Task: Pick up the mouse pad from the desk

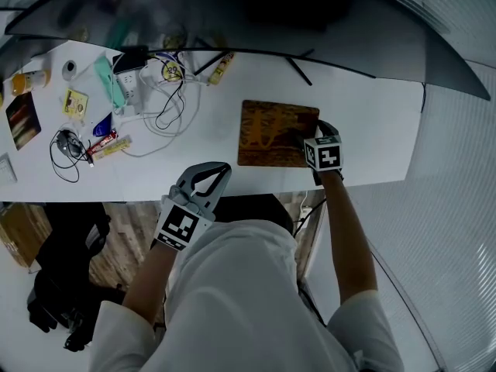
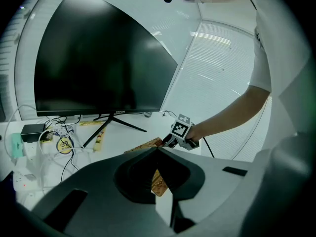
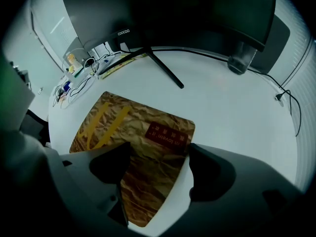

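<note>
The brown crinkle-patterned mouse pad lies flat on the white desk, right of centre. My right gripper is open and low over the pad's right edge. In the right gripper view one jaw hangs over the mouse pad and the other is just off its edge over bare desk, with the right gripper holding nothing. My left gripper hovers at the desk's front edge, left of the pad, shut and empty. The left gripper looks across at the mouse pad and the right gripper's marker cube.
A large dark monitor on a thin-legged stand spans the back of the desk. Cables, a power strip, snack bars and small items crowd the desk's left half. A cable runs along the far right.
</note>
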Demonstrator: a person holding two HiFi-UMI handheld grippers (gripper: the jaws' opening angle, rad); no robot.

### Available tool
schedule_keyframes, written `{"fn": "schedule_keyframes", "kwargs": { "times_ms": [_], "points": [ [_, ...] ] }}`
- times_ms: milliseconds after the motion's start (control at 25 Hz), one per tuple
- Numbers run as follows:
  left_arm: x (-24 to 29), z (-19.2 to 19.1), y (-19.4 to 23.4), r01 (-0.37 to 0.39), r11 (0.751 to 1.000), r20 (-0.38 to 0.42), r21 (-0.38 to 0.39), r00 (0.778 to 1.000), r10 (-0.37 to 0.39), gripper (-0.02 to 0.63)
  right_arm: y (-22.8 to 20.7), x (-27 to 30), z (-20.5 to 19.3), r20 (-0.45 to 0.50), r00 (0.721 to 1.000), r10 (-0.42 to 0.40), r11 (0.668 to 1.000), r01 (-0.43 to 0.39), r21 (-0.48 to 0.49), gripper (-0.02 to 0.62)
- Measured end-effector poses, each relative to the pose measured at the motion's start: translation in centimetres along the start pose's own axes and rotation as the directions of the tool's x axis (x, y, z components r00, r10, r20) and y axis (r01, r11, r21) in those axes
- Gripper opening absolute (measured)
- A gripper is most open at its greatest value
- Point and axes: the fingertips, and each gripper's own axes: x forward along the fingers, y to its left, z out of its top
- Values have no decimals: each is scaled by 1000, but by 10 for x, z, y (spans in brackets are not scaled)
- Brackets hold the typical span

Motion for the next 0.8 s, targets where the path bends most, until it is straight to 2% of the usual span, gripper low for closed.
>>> {"fn": "schedule_keyframes", "kwargs": {
  "times_ms": [360,800],
  "points": [
    [5,-5,2,9,1000,-6,-15,1000,-9,18,-1,-1,-2,12,1000,-25,999,25,21,354],
    [6,-9,7,10,1000,-14,-20,1000,-11,18,2,2,-3,35,999,-10,1000,9,23,351]
  ]
}}
